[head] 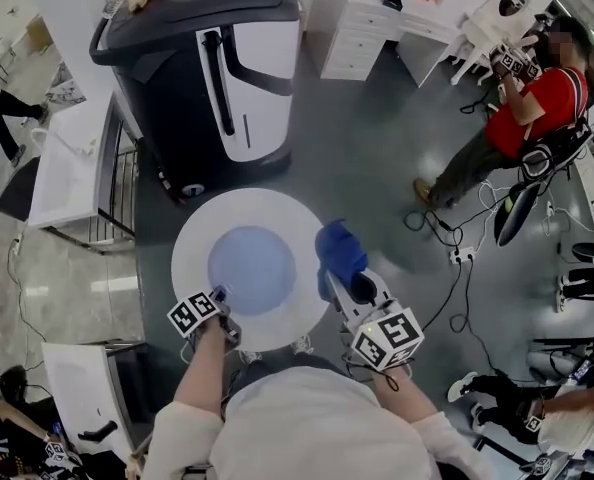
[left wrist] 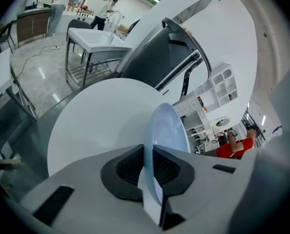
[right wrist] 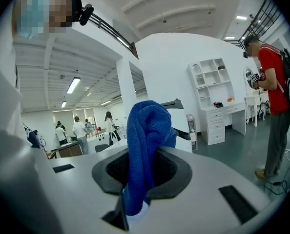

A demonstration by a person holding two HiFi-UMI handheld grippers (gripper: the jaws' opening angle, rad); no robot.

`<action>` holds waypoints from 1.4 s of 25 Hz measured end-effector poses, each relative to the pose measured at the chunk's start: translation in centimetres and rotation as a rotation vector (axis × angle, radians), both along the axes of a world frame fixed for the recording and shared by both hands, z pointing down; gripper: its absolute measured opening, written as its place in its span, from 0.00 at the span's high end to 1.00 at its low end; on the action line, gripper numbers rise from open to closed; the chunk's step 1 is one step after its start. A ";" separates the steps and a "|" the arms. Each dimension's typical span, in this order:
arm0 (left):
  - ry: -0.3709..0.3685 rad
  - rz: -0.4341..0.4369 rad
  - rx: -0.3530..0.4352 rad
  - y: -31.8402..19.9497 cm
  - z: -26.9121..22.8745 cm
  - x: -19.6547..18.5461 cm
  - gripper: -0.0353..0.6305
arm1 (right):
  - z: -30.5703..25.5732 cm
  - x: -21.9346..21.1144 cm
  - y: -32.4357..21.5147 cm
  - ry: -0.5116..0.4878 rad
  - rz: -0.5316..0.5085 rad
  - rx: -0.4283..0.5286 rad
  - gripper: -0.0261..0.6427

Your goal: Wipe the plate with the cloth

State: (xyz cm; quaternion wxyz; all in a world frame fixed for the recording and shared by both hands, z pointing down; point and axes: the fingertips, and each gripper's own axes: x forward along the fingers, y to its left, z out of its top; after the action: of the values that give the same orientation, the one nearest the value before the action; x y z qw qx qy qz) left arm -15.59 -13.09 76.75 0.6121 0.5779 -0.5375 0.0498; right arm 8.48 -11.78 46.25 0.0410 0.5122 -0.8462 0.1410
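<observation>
Head view: my left tool (head: 220,298) grips the near rim of the pale blue plate (head: 252,268), over the middle of the round white worktop (head: 192,238). My right tool (head: 335,278) holds the blue cloth (head: 339,251) just right of the plate.

Left gripper view: the jaws are narrow, pinching the plate's rim.

Right gripper view: the jaws clamp the bunched cloth, which rises above them.

Round white table (head: 190,251), grey machine (head: 177,48), red-shirted person (head: 537,108)
</observation>
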 end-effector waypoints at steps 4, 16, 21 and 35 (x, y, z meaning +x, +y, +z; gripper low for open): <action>-0.009 -0.004 -0.017 0.2 0.7 -0.1 0.88 | 0.5 0.3 0.2 -0.014 0.003 -0.010 0.83; -0.039 -0.024 -0.101 0.7 2.9 -0.1 0.88 | 1.0 0.4 0.7 -0.011 0.014 -0.021 0.83; -0.080 0.002 -0.139 0.9 3.7 0.1 0.88 | 1.2 0.5 1.0 -0.013 0.020 -0.025 0.83; -0.093 0.018 -0.140 1.5 4.0 0.3 0.88 | 1.4 0.4 1.8 -0.014 0.008 -0.037 0.83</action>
State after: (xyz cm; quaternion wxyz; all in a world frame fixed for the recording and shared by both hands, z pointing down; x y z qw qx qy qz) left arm -15.34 -11.58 80.73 0.6248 0.5357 -0.5553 0.1194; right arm 8.84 -10.00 47.60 0.0442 0.5137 -0.8417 0.1603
